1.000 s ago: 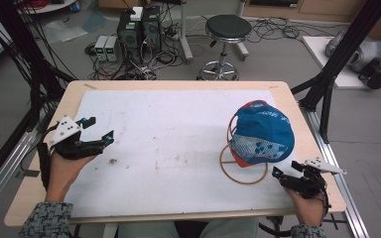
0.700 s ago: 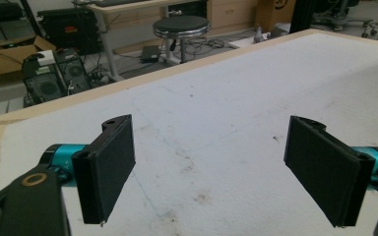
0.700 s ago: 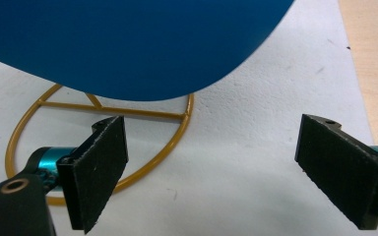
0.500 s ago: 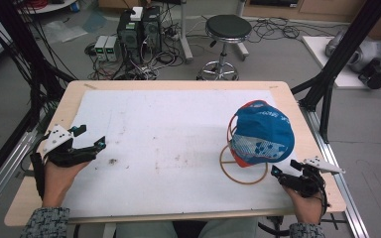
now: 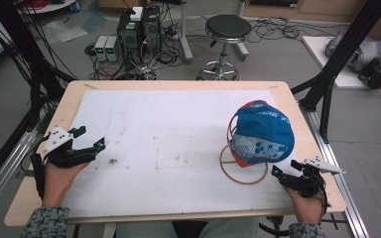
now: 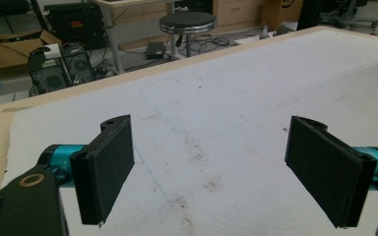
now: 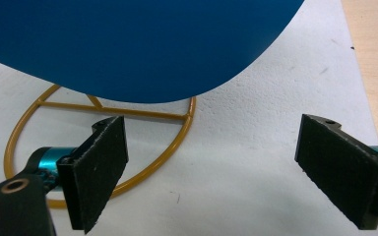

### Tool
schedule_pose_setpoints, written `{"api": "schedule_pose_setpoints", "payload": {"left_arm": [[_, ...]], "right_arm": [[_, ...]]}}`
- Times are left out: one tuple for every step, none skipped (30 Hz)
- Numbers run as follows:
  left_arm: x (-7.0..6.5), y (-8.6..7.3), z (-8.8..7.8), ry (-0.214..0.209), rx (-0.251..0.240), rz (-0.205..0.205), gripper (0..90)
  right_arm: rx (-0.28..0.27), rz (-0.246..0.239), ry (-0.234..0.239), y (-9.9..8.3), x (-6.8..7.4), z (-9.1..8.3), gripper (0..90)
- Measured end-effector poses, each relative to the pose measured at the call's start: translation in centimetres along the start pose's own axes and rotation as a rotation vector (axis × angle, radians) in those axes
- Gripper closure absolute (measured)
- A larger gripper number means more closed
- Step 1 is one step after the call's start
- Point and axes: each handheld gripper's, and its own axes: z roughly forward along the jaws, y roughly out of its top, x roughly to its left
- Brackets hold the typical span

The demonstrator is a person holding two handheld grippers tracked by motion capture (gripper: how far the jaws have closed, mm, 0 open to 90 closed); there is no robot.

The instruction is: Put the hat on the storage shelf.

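Our left tool (image 5: 87,148) has drifted outward toward the table's (image 5: 178,85) left edge over the last second, jaws wide and empty above the white mat (image 5: 168,134). Our right tool (image 5: 285,177) stays near the cap (image 5: 263,131), equally wide, gripping nothing. The cap sits on its wire stand (image 5: 243,171) at the right. We judge the left hand is clearing away.

My jaws wear matt black pads with a rough, foam-like face, on glossy teal metal-looking posts. The bench (image 5: 297,106) is pale wood under a white mat (image 5: 168,129), fibrous and stained. The blue cap (image 5: 263,131) is smooth cloth; its stand (image 7: 24,123) is thin wire painted a dull gold.
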Motion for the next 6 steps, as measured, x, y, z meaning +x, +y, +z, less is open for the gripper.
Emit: {"api": "schedule_pose_setpoints", "payload": {"left_arm": [[0.0, 0.0, 0.0, 0.0, 0.0, 0.0, 19.0], [0.03, -0.06, 0.0, 0.003, 0.002, -0.007, 19.0], [0.11, -0.12, 0.01, 0.005, 0.011, -0.011, 19.0], [0.27, -0.35, 0.08, 0.012, 0.033, -0.02, 19.0], [0.34, -0.5, 0.14, 0.016, 0.042, -0.025, 19.0], [0.34, -0.5, 0.14, 0.016, 0.042, -0.025, 19.0]], "right_arm": [[0.002, -0.002, 0.002, 0.02, -0.01, 0.0, 11.7], [0.003, -0.003, 0.001, 0.02, 0.0, 0.01, 11.7], [0.003, -0.003, 0.001, 0.02, 0.0, 0.01, 11.7], [0.0, -0.011, 0.001, 0.03, -0.02, 0.06, 11.7], [0.0, -0.009, 0.0, 0.04, 0.0, 0.07, 11.7], [0.0, -0.009, 0.0, 0.04, 0.0, 0.07, 11.7]]}}
